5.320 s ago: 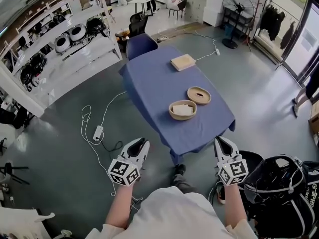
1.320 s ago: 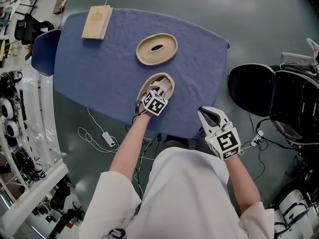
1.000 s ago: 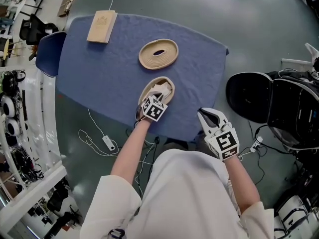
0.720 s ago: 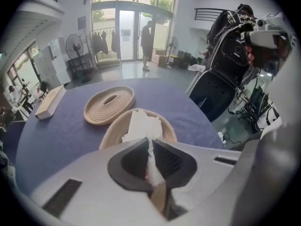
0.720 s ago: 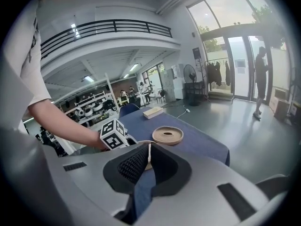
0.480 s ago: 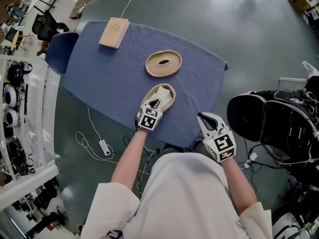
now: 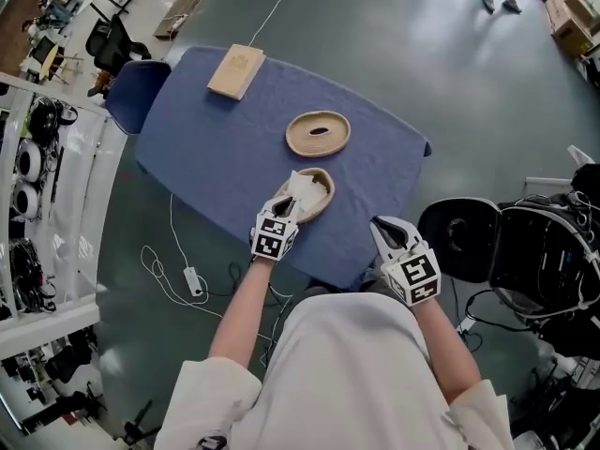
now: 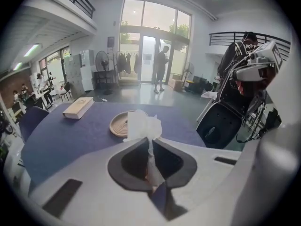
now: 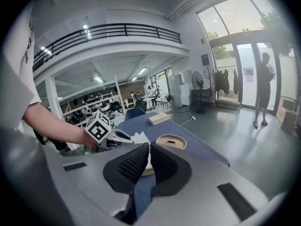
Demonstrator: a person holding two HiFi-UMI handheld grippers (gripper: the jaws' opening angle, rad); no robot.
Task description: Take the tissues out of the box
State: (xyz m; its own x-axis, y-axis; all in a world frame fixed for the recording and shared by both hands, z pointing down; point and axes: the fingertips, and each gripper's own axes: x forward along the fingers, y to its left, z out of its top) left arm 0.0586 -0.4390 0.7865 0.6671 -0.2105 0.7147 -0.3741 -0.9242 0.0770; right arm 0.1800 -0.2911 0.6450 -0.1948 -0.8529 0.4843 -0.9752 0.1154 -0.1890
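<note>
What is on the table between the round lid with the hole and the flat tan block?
Nothing but bare blue tablecloth lies between the lid and the flat tan block. The head view shows this best.

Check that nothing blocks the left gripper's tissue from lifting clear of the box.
Nothing visible does. The left gripper pinches the tissue, and the box under it is open: its lid lies apart, farther along the table. The right gripper hangs off to the side, shut and empty.
</note>
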